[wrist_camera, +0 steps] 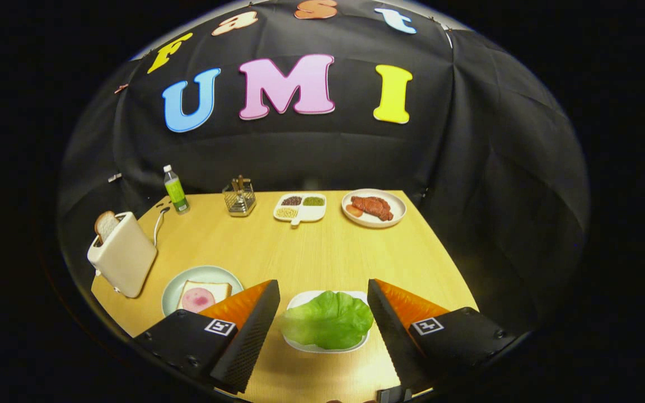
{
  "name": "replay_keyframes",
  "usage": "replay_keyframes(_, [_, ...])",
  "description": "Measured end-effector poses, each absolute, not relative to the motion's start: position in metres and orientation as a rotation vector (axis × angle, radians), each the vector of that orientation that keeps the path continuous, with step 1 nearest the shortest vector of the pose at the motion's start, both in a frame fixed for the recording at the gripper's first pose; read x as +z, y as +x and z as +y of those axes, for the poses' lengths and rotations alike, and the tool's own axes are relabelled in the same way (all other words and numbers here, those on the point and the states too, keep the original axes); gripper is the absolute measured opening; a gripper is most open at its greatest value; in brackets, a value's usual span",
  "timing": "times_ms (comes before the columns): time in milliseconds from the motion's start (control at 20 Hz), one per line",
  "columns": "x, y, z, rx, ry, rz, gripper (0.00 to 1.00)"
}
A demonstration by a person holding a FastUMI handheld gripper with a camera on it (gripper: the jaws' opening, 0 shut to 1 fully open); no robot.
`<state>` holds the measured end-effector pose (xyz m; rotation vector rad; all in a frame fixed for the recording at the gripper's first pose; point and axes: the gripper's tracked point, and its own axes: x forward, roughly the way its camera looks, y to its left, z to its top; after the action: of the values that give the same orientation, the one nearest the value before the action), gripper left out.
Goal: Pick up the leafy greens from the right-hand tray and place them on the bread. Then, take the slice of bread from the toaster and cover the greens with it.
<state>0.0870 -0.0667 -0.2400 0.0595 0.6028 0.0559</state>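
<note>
two ridged black fingers (247, 341) of the gripper (322, 302) spread wide, flanking crinkled leafy greens (328, 320) on a seemingly oval white tray (300, 300).

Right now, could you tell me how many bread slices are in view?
2: one bread slice stands in the toaster; another, topped with ham, lies on the plate beside the open gripper.
</note>
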Motion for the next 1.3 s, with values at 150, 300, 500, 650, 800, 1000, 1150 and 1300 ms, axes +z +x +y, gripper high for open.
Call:
replay_keyframes(150, [-0.278, 0.090, -0.067, 0.108, 0.052, 0.683, 0.98])
replay_keyframes(300, [-0.314, 0.091, -0.069, 0.140, 0.035, 0.752, 0.99])
replay_keyframes(500, [-0.355, 0.088, -0.072, 0.150, 0.047, 0.833, 0.99])
replay_keyframes(650, [-0.375, 0.086, -0.069, 0.186, 0.041, 0.873, 0.98])
replay_keyframes(800, [-0.380, 0.087, -0.065, 0.215, 0.032, 0.877, 0.99])
replay_keyframes(1000, [-0.382, 0.082, -0.060, 0.267, -0.042, 0.860, 0.96])
replay_keyframes(1150, [-0.384, 0.084, -0.055, 0.294, -0.050, 0.857, 0.85])
replay_keyframes(1300, [-0.384, 0.081, -0.053, 0.327, -0.054, 0.872, 0.62])
